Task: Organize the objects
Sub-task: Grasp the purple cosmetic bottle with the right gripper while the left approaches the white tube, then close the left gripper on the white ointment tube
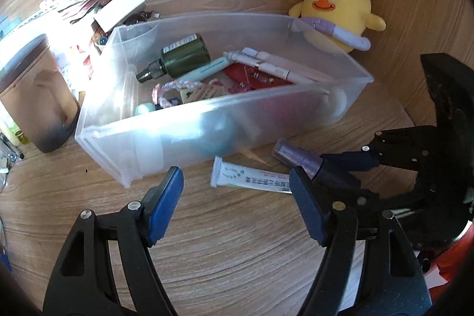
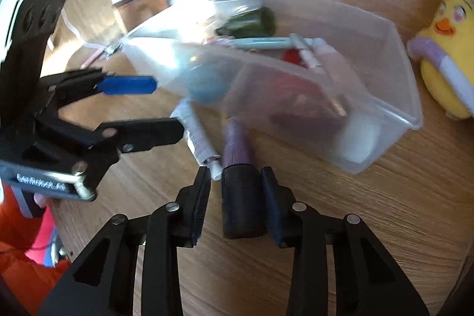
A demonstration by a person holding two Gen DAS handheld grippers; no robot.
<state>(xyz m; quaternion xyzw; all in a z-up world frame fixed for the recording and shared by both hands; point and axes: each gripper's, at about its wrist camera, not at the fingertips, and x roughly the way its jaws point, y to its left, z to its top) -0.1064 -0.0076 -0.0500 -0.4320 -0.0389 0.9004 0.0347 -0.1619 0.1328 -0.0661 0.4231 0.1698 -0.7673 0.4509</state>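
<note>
A clear plastic bin [image 1: 177,120] sits on the wooden table and holds a green bottle [image 1: 180,55], pens [image 1: 275,64], a braided cord and small items. The bin also shows in the right wrist view [image 2: 394,85]. A white tube [image 1: 251,178] lies on the table in front of it. My left gripper [image 1: 237,206] is open and empty above the table near the tube. My right gripper [image 2: 237,197] has a purple and black cylinder [image 2: 240,197] between its fingers, with a gap on the left side; it also shows in the left wrist view [image 1: 299,159].
A yellow plush chick [image 1: 334,17] with bunny ears stands behind the bin at the right. A brown cup [image 1: 38,96] stands left of the bin. A white box [image 1: 121,8] and papers lie behind it at the left.
</note>
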